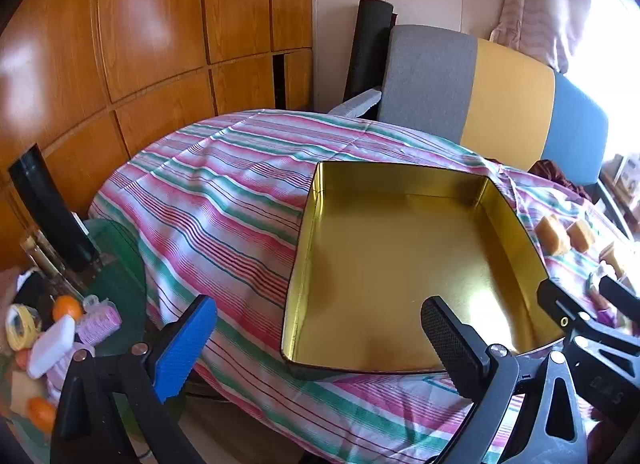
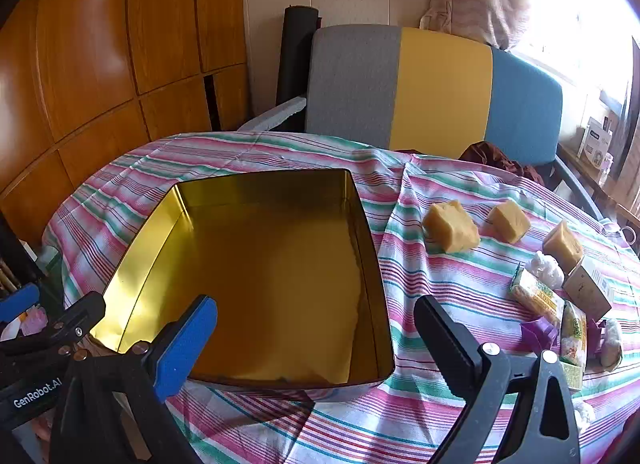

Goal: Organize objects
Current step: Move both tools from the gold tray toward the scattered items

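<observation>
Both tongs wide apart, holding nothing: left tongs point(image 1: 320, 338), right tongs point(image 2: 316, 338).

What my two wrist cameras cannot fully show

From my left wrist, my right claw point(image 1: 592, 296) is cut by the frame's right edge, so I cannot tell how its jaws stand; it hides part of the yellow blocks point(image 1: 552, 234). From my right wrist, the packets point(image 2: 536, 296) near the right edge carry print too small to read, and the window point(image 2: 580, 4) is blown out to white.
</observation>
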`<state>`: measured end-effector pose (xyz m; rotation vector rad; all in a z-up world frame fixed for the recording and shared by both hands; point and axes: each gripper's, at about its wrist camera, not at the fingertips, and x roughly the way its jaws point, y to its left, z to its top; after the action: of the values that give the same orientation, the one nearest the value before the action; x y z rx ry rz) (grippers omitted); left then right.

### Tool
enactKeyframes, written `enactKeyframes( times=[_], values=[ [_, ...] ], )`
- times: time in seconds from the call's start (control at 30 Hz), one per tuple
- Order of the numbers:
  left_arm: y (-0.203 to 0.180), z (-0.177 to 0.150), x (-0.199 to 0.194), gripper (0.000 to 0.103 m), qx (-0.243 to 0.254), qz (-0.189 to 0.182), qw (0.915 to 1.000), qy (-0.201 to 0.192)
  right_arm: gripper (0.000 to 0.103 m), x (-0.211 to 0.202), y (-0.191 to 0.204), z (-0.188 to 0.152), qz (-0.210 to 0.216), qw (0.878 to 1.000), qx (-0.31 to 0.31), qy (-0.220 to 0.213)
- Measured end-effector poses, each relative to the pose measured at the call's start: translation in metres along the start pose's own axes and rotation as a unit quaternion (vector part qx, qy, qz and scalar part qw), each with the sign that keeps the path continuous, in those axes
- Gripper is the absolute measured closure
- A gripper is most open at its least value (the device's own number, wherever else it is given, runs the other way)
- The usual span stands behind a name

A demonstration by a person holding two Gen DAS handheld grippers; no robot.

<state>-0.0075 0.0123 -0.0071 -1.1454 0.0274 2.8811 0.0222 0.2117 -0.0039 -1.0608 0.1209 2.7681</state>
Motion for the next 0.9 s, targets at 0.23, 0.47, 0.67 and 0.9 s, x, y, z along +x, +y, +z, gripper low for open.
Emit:
enactKeyframes(
  times=[0.23, 0.47, 0.67, 0.9],
  values=[
    [-0.002, -0.003, -0.005, 0.0, 0.014, -0.012, 0.9998, -0.001, 0.002, -0.006, 0.001, 0.0, -0.005, 1.0, -0.004, -0.005],
    [-0.004, -0.001, -0.014, 0.0, 0.02, -0.013, 0.9996, -0.013, 0.002, -0.015, 0.001, -0.001, -0.006, 1.0, -0.005, -0.014],
    [-0.006, -0.001, -0.02, 0.0, 0.029, -0.017, 0.9992, -0.022, 0.002, -0.022, -0.006, -0.001, -0.009, 1.0, 0.0, -0.021],
    [-0.014, 0.001, -0.025, 0.0, 0.05, -0.021, 0.998, -0.033, 0.002, -0.024, -0.023, -0.005, -0.013, 1.0, 0.013, -0.015]
  ],
)
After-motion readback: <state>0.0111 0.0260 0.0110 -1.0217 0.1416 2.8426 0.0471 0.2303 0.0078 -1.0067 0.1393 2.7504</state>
